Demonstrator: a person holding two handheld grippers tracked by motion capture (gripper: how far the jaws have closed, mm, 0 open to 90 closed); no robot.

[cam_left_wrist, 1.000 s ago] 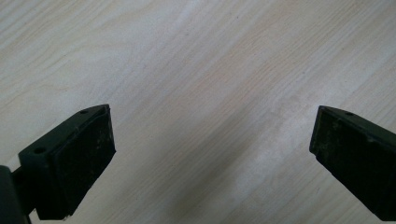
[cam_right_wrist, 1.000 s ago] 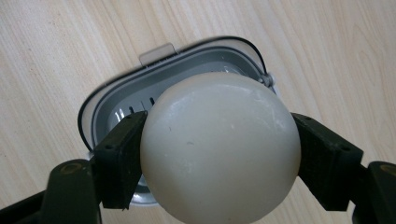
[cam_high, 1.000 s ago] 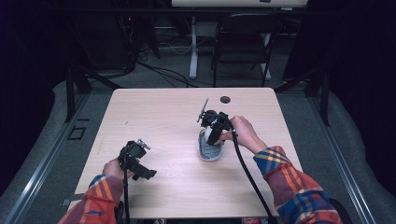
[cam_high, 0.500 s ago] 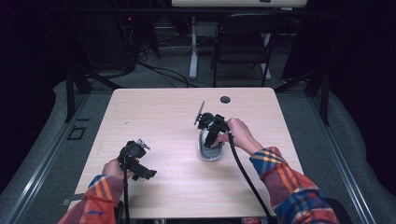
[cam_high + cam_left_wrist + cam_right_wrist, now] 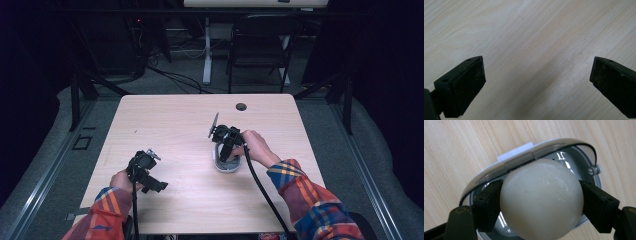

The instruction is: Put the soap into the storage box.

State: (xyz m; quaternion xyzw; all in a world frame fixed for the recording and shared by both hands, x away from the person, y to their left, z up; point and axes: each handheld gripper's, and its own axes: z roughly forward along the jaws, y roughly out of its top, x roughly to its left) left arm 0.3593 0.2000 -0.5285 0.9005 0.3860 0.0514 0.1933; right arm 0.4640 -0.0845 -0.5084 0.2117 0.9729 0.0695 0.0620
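the left gripper hovers low over the worktop, well left of the metal container, fingers wide apart, nothing between. over the container's mouth, the right gripper fingers clasp the pale ball.

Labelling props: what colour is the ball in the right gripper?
Creamy off-white ball; clearest in the right gripper view.

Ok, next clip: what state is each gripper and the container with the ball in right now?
Left gripper: open, nothing between its jaws, over bare table.
Right gripper: shut on the white ball.
White ball: held inside the container.
Round metal container: open, resting on the table.
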